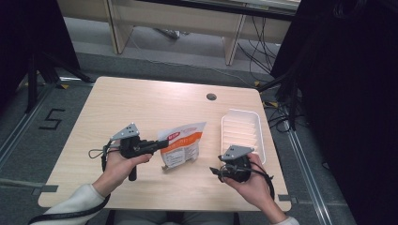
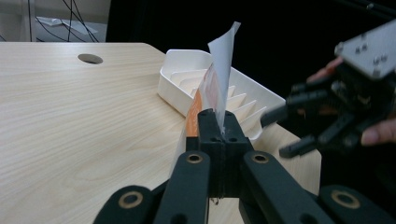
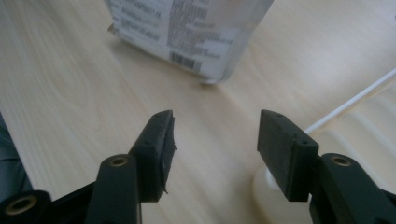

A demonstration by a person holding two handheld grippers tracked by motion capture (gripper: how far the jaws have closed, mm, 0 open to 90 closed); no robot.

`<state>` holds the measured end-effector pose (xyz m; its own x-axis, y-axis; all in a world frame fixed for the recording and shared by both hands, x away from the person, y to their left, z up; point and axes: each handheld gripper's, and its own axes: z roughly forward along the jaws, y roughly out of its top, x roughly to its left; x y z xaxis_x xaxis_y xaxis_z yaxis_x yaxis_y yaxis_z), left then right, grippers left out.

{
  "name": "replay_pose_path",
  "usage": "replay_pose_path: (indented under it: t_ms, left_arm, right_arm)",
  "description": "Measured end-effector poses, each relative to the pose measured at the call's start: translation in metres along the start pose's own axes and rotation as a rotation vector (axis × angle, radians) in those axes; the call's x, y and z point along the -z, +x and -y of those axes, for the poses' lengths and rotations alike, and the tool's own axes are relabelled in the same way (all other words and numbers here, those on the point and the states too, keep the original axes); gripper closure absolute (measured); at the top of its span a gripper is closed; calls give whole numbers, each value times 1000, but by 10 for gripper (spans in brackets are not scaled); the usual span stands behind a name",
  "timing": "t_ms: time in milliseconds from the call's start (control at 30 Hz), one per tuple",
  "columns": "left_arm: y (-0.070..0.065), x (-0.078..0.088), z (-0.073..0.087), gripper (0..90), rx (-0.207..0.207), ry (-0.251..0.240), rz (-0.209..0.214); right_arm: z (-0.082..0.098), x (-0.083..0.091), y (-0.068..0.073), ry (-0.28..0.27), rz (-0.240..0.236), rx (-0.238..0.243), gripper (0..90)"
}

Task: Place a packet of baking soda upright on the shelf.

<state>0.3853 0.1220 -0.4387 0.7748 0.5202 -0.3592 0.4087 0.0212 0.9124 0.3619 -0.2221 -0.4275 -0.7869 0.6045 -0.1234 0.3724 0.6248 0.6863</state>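
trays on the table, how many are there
1. The white ribbed tray sits on the table near its right edge, beside the snack packet and just ahead of the right tongs. Nothing suggests another is hidden.

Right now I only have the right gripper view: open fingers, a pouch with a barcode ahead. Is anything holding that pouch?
Observer: Yes. The left gripper is shut on the pouch, pinching its edge.
Operator: Lying flat?
Observer: No. The left gripper view shows it standing up on edge, top corner raised.
Operator: What's the white rim at my right?
Observer: A white ribbed tray, nothing in it, just beyond the right gripper.
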Motion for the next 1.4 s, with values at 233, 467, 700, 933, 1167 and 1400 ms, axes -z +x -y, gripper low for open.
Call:
replay_pose_path:
  t_ms: [233,467,700,933,1167,1400]
  left_arm:
    - [-1,3,-2,899,-22,19,8]
    - [-3,4,-2,898,-32,33,10]
    - [-3,4,-4,898,-73,44,14]
    - [-7,3,-4,897,-102,54,13]
    - [-1,6,-2,884,-146,53,3]
    - [2,19,12,537,-204,25,-94]
  right_arm:
    - [-58,9,-21,20,10,125,366]
    - [-112,-4,-36,17,-53,259,389]
    - [-145,-26,-31,144,-211,370,516]
    - [-158,-48,-27,323,-290,506,719]
    - [-163,-54,-19,371,-318,554,900]
    - [-167,-52,-18,404,-330,572,900]
